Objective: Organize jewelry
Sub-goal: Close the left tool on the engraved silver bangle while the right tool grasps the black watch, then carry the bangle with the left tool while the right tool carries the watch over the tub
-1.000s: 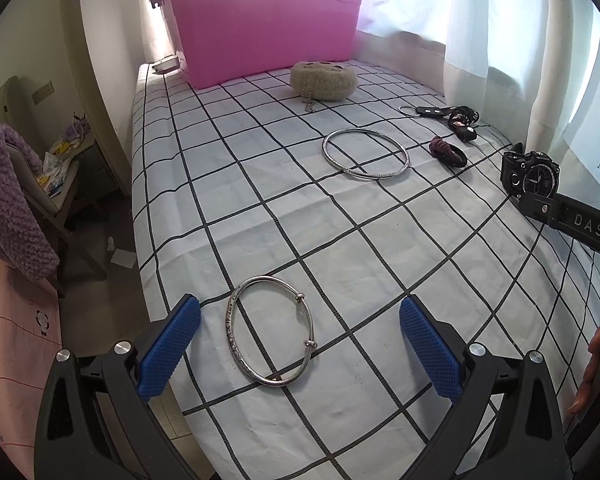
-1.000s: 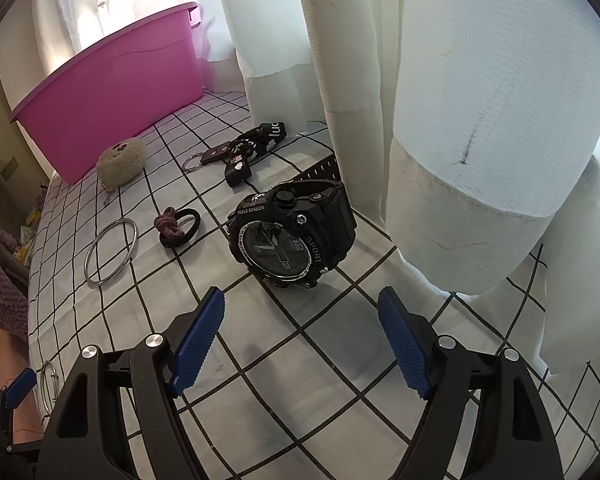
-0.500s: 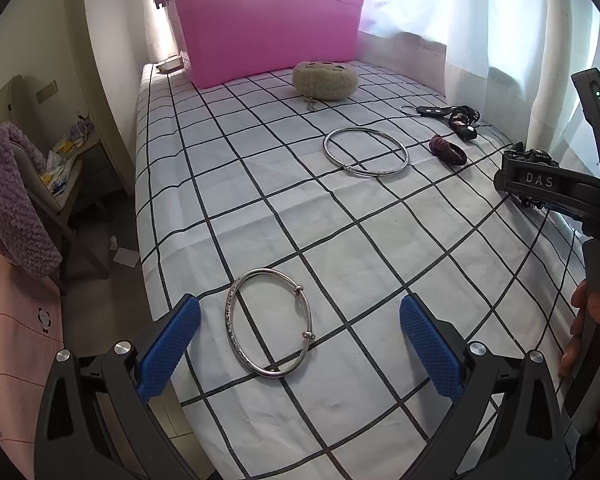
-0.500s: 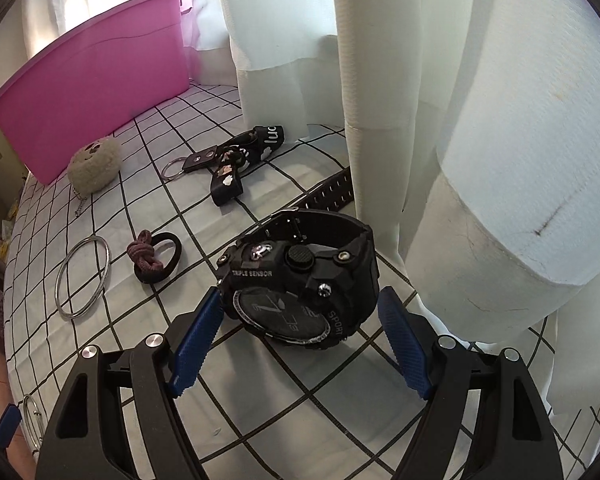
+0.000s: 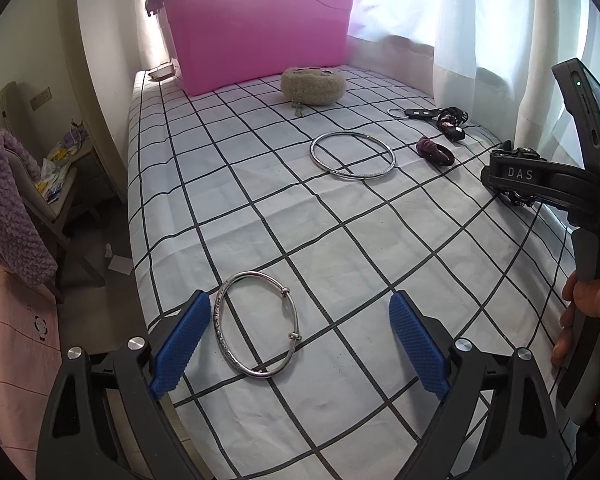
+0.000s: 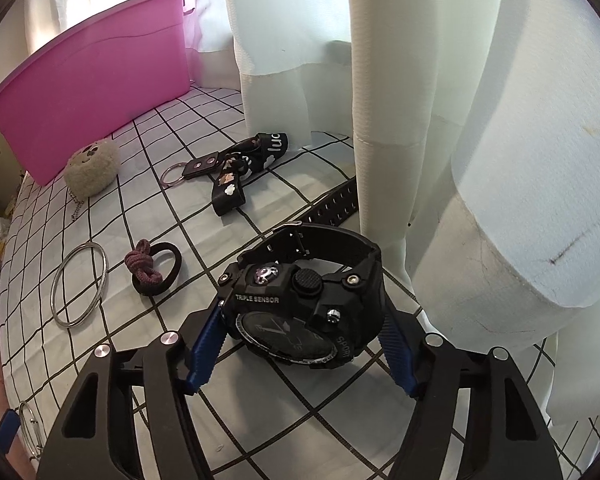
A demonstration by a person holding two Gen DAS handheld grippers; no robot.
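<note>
A black sport watch [image 6: 304, 304] lies on the checked sheet [image 6: 148, 208] by the curtain. My right gripper [image 6: 300, 344] is open, its blue pads on either side of the watch, not clamped. In the left wrist view my left gripper [image 5: 296, 344] is open and empty, low over a silver bangle with beads [image 5: 256, 332] near the bed's front left edge. A larger plain silver bangle [image 5: 352, 155] lies mid-bed and shows in the right wrist view [image 6: 80, 284] too. A hair tie with a purple knot [image 6: 154, 268] lies beside it.
A pink plastic tub [image 5: 256, 28] stands at the far end with a fluffy beige pouch [image 5: 314, 85] before it. A black keychain strap with a ring [image 6: 236, 168] lies near the white curtain [image 6: 440, 120]. A chair with a purple blanket [image 5: 8, 204] stands left of the bed.
My right gripper has moved forward and down, so the watch now sits between its pads. The left gripper has barely shifted over the beaded bangle.
</note>
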